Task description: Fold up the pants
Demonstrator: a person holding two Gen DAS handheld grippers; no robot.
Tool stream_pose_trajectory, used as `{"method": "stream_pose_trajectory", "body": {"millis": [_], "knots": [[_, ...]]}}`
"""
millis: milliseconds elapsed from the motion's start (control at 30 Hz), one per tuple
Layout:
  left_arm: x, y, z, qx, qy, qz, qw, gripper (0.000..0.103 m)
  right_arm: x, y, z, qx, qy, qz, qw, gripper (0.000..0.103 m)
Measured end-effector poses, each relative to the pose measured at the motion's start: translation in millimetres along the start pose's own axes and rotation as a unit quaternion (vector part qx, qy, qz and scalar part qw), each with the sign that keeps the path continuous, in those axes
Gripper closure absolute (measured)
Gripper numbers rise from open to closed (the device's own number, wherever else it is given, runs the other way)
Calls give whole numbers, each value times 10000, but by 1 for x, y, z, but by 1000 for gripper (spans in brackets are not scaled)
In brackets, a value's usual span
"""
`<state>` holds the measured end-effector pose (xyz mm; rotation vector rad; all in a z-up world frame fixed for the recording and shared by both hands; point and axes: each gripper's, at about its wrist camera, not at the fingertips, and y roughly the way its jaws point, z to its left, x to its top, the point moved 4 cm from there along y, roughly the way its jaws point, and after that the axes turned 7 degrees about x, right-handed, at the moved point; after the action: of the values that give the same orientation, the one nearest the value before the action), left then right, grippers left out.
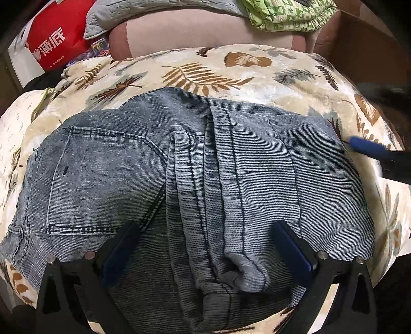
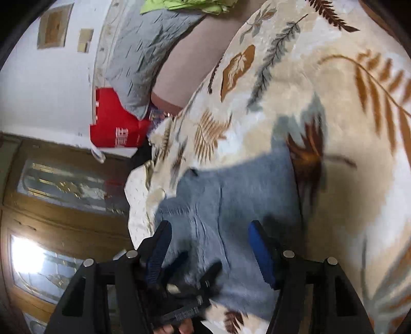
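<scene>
Right under the left gripper [image 1: 205,246], its two fingers spread wide and gripping nothing, lie the pants [image 1: 179,179], folded into a grey-blue bundle on the blanket [image 1: 231,69] with its leaf print. At about three o'clock of the bundle the right gripper [image 1: 370,147] pokes in beside the edge of the pants; from its own camera its fingers stand well apart and empty over the denim. Farther off, at eleven o'clock, sits a red bag [image 1: 51,43]; at one o'clock, a green cloth [image 1: 287,12].
</scene>
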<state>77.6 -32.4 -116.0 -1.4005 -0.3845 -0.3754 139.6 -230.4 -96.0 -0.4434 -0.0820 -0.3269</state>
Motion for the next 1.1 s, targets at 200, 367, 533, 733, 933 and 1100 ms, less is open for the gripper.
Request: {"method": "stream_pose_trajectory", "body": {"millis": [200,367,533,733,933,1100], "knots": [[0,0,0,-28,18,-4,10000,0,9,17,-15,-252,275,152,9992,33],[-1,-1,0,-32,-4,-3,10000,0,31,21,-6,-433,-63,14,9990,26],[-1,-1,0,-31,4,-42,10000,0,26,18,-21,-412,253,-40,9988,26],[-2,-1,0,-34,17,-46,10000,0,-33,-19,8,-317,-178,-132,9993,26],[-1,0,0,-15,11,19,10000,0,-86,-6,-24,-599,-115,179,9980,26],[-1,1,0,-30,-5,43,10000,0,-90,-21,5,-485,-649,52,9967,26]]}}
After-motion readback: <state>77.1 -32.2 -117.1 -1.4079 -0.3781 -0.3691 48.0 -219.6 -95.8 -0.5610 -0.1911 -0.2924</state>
